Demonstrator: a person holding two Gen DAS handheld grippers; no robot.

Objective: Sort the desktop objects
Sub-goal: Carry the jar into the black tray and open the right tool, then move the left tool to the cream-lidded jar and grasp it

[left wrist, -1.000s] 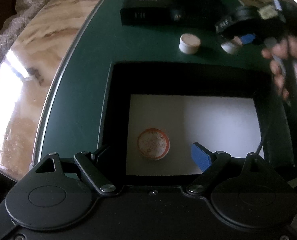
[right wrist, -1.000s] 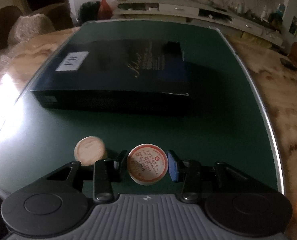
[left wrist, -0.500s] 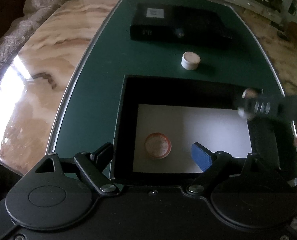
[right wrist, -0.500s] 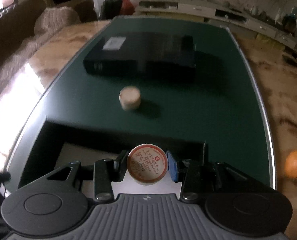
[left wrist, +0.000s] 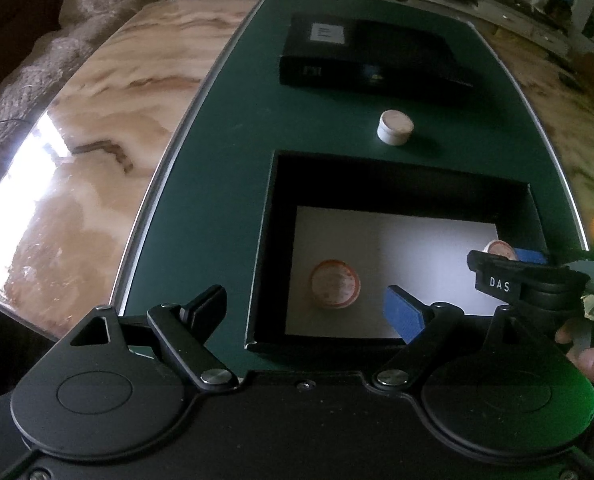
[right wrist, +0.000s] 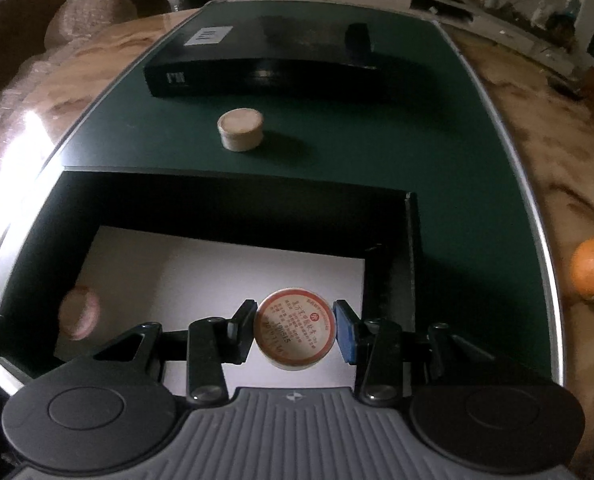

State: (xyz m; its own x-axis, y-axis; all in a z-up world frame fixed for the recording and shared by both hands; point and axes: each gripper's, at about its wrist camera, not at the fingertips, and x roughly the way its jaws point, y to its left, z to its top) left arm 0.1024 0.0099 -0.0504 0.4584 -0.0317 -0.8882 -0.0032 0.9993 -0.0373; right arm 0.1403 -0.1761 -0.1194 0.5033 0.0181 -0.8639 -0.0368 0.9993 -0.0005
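Observation:
My right gripper is shut on a round orange-rimmed tin and holds it over the right part of the open black box with a white floor. It also shows in the left wrist view at the box's right edge. Another orange-rimmed tin lies on the box floor, and shows blurred in the right wrist view. My left gripper is open and empty above the box's near-left corner. A small cream tin stands on the green mat behind the box.
A flat black closed box lies at the far end of the green mat. An orange sits on the marble table at the right. The marble tabletop extends to the left.
My right gripper has carried the tin from behind the open box back over its right side and lowered it. My left gripper has pulled back a little.

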